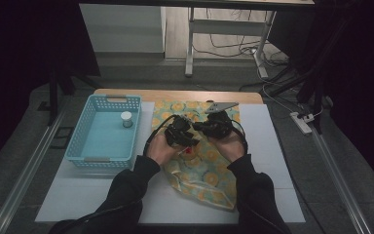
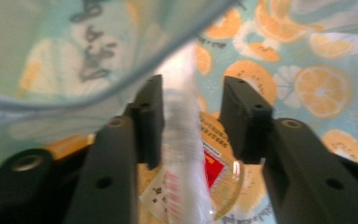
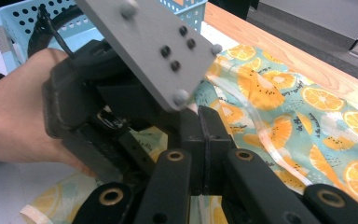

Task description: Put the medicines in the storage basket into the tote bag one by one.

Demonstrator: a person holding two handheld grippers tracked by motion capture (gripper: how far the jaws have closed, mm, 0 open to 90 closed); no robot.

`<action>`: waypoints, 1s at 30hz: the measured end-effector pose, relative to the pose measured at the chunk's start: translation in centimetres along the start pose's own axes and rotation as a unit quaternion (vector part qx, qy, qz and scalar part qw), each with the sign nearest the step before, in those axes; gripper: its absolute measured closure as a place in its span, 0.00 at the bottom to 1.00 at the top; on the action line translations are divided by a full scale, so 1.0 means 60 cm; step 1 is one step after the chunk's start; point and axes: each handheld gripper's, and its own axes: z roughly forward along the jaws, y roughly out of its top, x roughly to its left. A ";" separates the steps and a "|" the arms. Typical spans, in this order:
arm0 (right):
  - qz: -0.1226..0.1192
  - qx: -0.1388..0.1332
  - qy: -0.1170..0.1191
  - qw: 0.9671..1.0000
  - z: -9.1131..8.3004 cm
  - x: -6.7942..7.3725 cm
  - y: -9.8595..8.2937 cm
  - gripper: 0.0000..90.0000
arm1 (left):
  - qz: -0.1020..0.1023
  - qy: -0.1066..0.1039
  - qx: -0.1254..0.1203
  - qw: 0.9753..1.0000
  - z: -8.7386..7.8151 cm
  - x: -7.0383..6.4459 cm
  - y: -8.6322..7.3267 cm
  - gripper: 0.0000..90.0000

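Note:
A bag (image 1: 202, 170) printed with orange slices lies on the white mat, and both hands meet over its middle. My left gripper (image 1: 180, 132) is open. In the left gripper view its jaws (image 2: 192, 93) straddle a blurred white strip (image 2: 182, 140), with the bag's cloth (image 2: 74, 56) lifted at the left. Under them lies a round yellow thing with a red label (image 2: 219, 170). My right gripper (image 1: 215, 127) is shut. In the right gripper view its jaws (image 3: 204, 112) are pressed together on the bag's clear edge strip (image 3: 256, 123), close against the other gripper.
A light blue perforated basket (image 1: 80, 141) stands at the left, with a small white-capped jar (image 1: 126, 119) in its far right corner. The white mat (image 1: 272, 146) covers most of the wooden table (image 1: 175, 94). Table legs and cables lie on the floor beyond.

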 end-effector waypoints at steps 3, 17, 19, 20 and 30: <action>0.002 -0.003 -0.001 1.000 -0.003 0.000 0.001 1.00 | 0.005 -0.005 -0.004 1.000 -0.011 -0.002 -0.003 0.55; 0.001 -0.002 0.000 1.000 -0.003 0.000 0.001 1.00 | 0.020 -0.043 -0.027 0.999 -0.074 0.000 -0.035 0.27; 0.001 -0.002 0.000 1.000 -0.003 0.001 0.001 1.00 | 0.023 -0.039 -0.026 0.999 -0.083 -0.002 -0.039 0.24; 0.001 -0.001 0.000 1.000 -0.003 0.001 0.001 1.00 | 0.024 -0.036 -0.026 0.999 -0.088 -0.001 -0.041 0.23; 0.000 -0.001 0.000 1.000 -0.002 0.001 0.001 1.00 | 0.008 -0.025 -0.042 0.999 -0.142 0.033 -0.068 0.04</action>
